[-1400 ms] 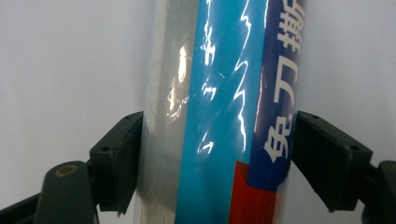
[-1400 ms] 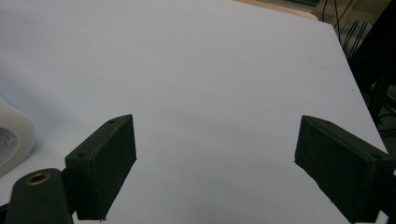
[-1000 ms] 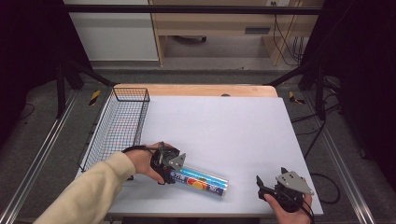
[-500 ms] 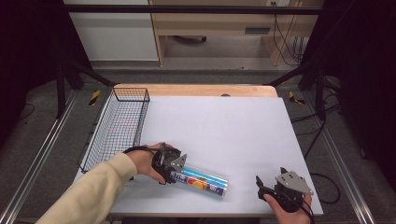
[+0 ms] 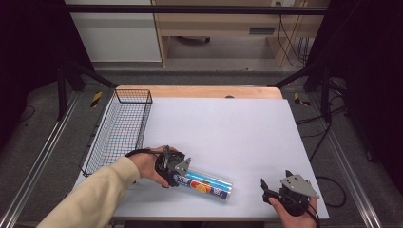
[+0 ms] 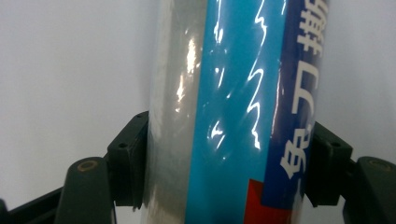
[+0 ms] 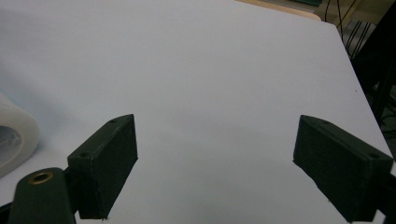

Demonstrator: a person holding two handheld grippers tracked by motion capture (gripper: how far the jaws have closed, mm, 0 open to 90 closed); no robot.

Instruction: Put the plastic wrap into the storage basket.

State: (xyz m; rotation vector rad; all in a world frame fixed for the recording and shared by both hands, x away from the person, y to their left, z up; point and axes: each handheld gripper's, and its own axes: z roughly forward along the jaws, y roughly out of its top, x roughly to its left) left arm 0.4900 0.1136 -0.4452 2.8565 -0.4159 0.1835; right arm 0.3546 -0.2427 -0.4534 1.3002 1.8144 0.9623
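A long roll point(image 5: 209, 183) in clear wrap, printed blue, silver and red, lies near the table's front edge. My left gripper point(image 5: 183, 176) is shut on the roll's left end, held by a hand in a cream sleeve. Its jaws have just been closing on it. In the left gripper view both pads point(image 6: 133, 154) press the sides of the roll point(image 6: 233, 93). My right gripper point(image 5: 275, 181) rests at the front right, to the right of the roll and apart from it. In its own view the right gripper point(image 7: 215, 154) is open over bare table, with the roll's white end point(image 7: 14, 135) at the left edge.
A black wire basket point(image 5: 119, 128) stands along the left side of the white table point(image 5: 228, 128). A wooden strip point(image 5: 199, 91) runs along the far edge. Beyond it is floor with cables and dark stand legs.
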